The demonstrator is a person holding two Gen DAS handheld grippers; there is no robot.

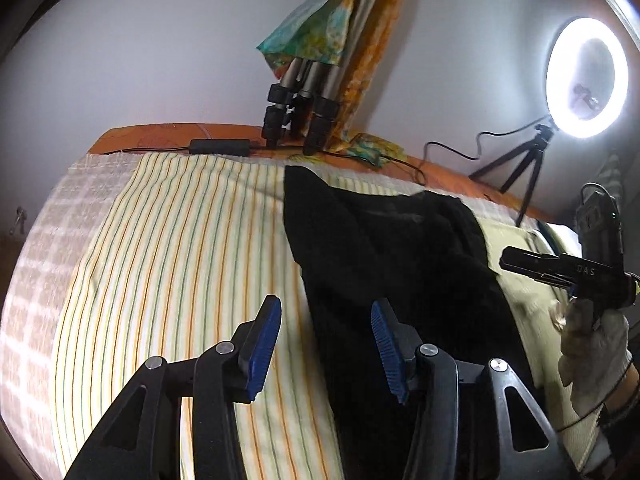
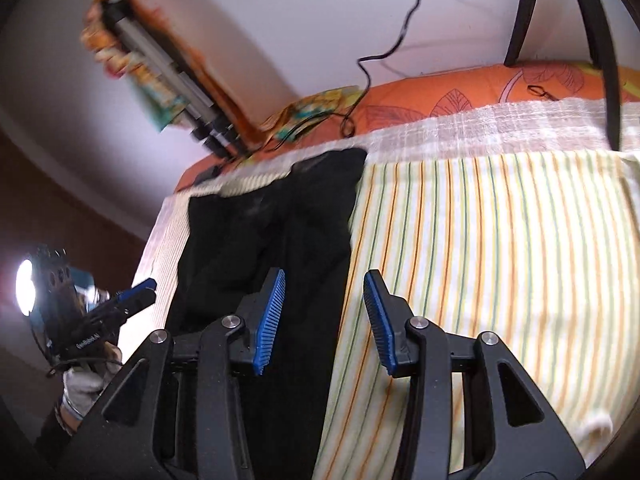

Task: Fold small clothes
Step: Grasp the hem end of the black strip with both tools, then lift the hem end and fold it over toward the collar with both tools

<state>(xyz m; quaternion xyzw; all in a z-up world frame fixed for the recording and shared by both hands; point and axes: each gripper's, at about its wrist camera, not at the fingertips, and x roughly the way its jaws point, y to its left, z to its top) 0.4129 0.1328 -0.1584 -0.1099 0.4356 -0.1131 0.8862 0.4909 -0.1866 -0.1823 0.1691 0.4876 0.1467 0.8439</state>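
The left gripper (image 1: 326, 324) hangs over the bed with its blue-padded jaws partly apart and nothing between them; one finger sits above the striped sheet (image 1: 180, 260), the other above the left edge of the black garment (image 1: 392, 264). The right gripper (image 2: 324, 300) is likewise partly open and empty, poised over the garment's (image 2: 272, 232) right edge, with one pad over black cloth and the other over the stripes. No frame shows either gripper touching the fabric. In the left wrist view the right gripper (image 1: 508, 262) appears at the far right, held by a hand in a pale glove (image 1: 592, 344); in the right wrist view the left gripper (image 2: 150, 286) shows at the left, held by the other gloved hand (image 2: 86, 386). The black garment lies spread lengthwise along the middle of the bed, reaching towards its far edge. Under the striped sheet lies a checked cloth (image 1: 44, 248) and an orange leaf-print bedcover (image 2: 460, 92) along the far edge. There, folded tripod legs (image 1: 304, 96) draped in patterned fabric lean on the white wall, beside a black adapter (image 1: 220, 147). A lit ring light (image 1: 586, 76) stands on a small tripod at the far right corner.
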